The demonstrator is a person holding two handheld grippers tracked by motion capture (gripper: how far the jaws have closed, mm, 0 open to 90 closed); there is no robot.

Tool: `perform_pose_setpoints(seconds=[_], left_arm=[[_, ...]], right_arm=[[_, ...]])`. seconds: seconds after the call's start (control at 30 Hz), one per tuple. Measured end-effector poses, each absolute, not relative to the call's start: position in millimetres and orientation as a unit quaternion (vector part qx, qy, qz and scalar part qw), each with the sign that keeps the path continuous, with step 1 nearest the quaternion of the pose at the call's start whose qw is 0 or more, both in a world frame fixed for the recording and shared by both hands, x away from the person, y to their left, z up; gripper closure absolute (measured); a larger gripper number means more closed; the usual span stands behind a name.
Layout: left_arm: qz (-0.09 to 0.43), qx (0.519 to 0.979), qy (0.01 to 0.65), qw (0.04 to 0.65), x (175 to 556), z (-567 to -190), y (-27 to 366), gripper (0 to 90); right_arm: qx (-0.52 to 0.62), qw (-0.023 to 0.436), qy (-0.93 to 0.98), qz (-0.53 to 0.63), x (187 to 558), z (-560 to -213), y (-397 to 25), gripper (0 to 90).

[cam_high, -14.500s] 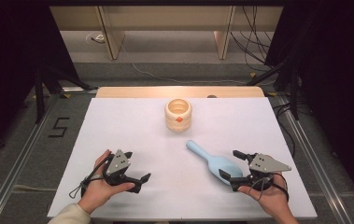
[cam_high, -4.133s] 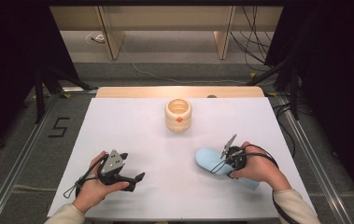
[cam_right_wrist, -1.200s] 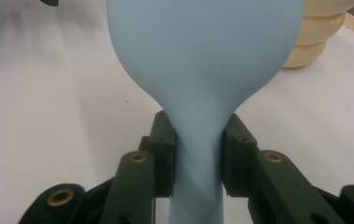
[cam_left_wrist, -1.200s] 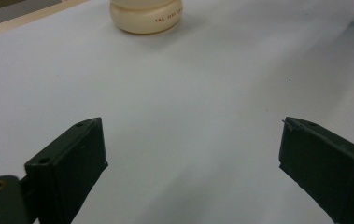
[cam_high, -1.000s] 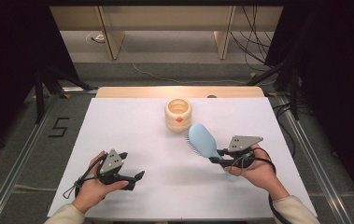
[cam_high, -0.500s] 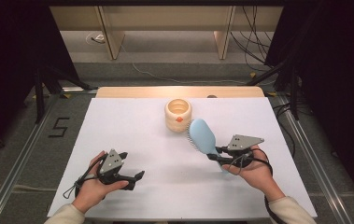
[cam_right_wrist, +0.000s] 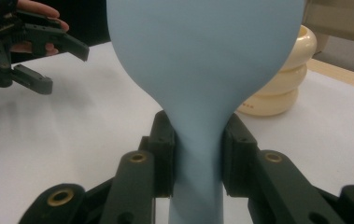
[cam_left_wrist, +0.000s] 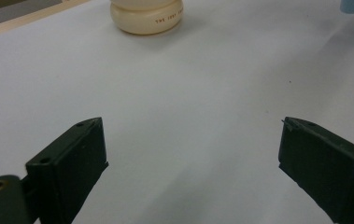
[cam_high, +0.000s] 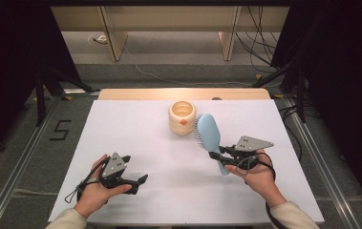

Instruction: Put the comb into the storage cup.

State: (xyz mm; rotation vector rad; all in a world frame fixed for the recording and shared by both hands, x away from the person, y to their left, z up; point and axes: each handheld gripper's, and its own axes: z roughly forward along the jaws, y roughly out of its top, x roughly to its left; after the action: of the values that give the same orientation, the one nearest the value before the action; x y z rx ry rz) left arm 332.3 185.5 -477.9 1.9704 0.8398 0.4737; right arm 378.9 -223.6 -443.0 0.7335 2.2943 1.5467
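- A pale blue hairbrush point(cam_high: 209, 133) stands just right of centre in the high view, lifted off the white table, head uppermost and bristles facing left, its neck clamped between the black jaws of the right gripper point(cam_high: 220, 153).
- In the right gripper view, the smooth blue back of the brush head spreads across the upper centre of the frame.

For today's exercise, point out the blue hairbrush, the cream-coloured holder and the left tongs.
blue hairbrush point(cam_high: 209, 130), high view, on the back of its head.
cream-coloured holder point(cam_high: 182, 122), high view, on its front wall.
left tongs point(cam_high: 139, 182), high view, between the open jaw tips.
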Motion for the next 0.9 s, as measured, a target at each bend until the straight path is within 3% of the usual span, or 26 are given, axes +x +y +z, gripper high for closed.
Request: perform_pose_setpoints(seconds=[0.9], left_arm=[[0.189, 0.795, 0.346, 0.462, 333.4, -478.0, 185.4, 8.0]], right_arm=[[0.273, 0.144, 0.768, 0.561, 380.7, -441.0, -222.5, 70.3]])
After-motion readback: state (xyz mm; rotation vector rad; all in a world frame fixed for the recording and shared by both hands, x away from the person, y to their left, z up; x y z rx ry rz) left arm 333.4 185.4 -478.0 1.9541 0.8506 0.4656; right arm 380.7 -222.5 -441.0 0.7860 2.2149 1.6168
